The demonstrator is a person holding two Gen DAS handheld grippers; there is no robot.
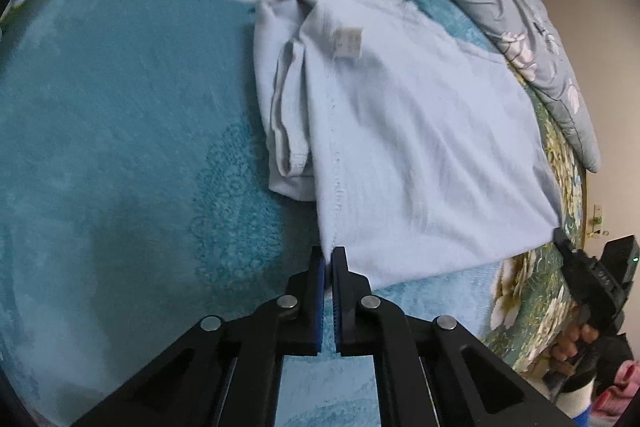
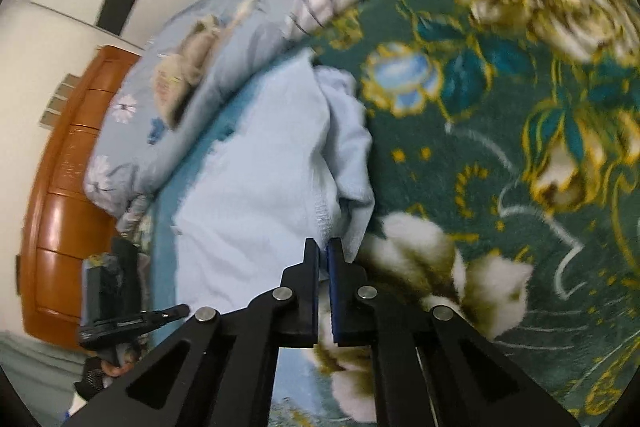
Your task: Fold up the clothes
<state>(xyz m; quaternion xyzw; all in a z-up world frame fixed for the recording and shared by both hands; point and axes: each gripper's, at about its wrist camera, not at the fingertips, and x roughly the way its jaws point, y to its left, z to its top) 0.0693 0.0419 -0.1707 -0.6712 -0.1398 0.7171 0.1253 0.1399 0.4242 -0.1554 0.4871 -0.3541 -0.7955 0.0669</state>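
With both near corners pinched, the pale blue shirt point(image 1: 420, 147) lay partly folded ahead of the left gripper point(image 1: 328, 267) on the teal blanket point(image 1: 120, 107). Right gripper point(image 2: 323, 259) was clamped on its own corner too; one sleeve sat tucked, further folds seemingly remained.

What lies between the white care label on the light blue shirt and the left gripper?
In the left wrist view, only the light blue shirt itself: its stitched seam runs from the care label down to the left gripper, whose jaws pinch the corner.

left gripper point(image 1: 328, 255) pinches the near corner of a pale blue shirt point(image 1: 420, 147)

the garment lies half folded on a teal floral blanket point(image 1: 120, 107), its white label point(image 1: 349, 43) facing up.
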